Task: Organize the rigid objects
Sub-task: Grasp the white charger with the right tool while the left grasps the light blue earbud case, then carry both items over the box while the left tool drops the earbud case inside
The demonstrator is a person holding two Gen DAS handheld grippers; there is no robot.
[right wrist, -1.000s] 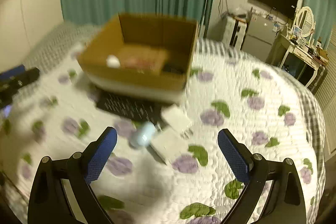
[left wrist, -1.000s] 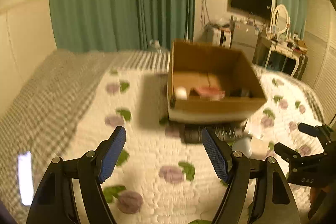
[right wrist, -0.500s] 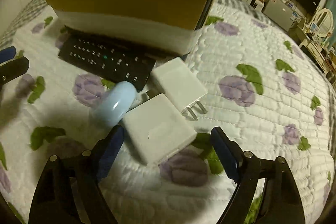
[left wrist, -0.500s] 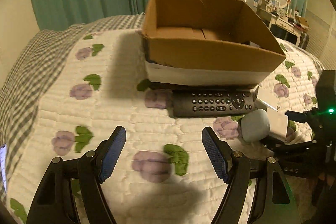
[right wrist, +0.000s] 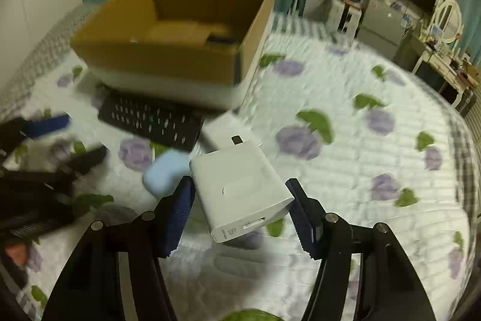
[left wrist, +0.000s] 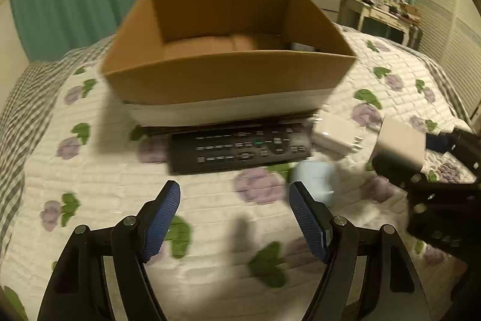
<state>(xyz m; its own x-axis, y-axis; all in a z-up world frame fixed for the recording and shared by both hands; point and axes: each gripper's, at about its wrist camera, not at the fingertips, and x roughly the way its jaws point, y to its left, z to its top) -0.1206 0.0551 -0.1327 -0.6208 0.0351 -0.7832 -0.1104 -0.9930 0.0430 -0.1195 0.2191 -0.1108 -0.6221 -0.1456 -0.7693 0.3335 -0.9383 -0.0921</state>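
White plastic charger block (right wrist: 240,185) sits clamped between the blue pads of the right gripper (right wrist: 239,209), lifted clear of the bed quilt (right wrist: 360,140), port end toward camera. Cardboard box (right wrist: 168,56) lies ahead and slightly left, open top up. Left gripper (left wrist: 234,218) hangs spread apart, holding nothing; black remote (left wrist: 240,148) lies just ahead of it, long axis crosswise, pale blue case (left wrist: 315,179) nearer its right finger. No legible writing; motion blur.

White charger (right wrist: 240,188) apparently lifted between right jaws.
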